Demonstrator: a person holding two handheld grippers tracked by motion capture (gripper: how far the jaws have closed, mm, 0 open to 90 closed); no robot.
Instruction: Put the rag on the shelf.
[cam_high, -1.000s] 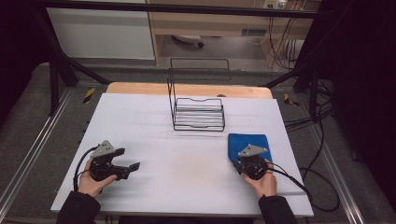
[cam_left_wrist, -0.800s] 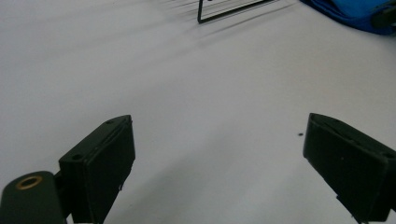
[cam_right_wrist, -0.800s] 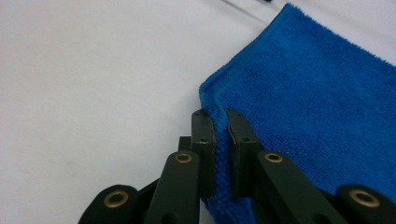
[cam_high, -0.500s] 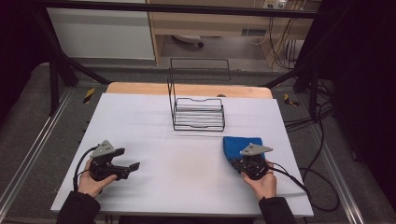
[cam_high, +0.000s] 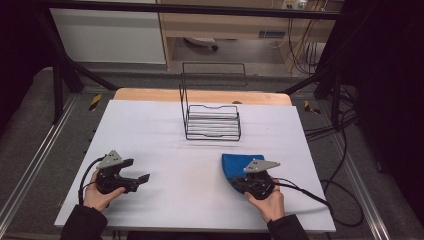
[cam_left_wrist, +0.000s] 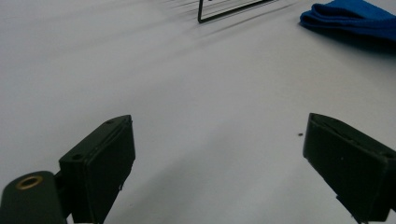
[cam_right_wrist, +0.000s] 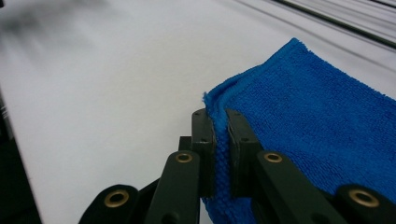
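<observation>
A folded blue towel lies on the white table at the front right; in the right gripper view the blue towel fills the right half. My right gripper is shut on the towel's near edge, and the pinched hem stands up between the two jaws. My left gripper rests at the front left, jaws wide open with bare table between them, pointing right. The left gripper view shows the towel far off at top right.
A black wire rack stands at the middle back of the white table; its corner appears in the left gripper view. Cables trail from the right gripper across the table's right front. A wooden strip runs along the far edge.
The right gripper has dragged the blue towel leftward, toward the table's middle, and the cloth has bunched. The left gripper has stayed put.
</observation>
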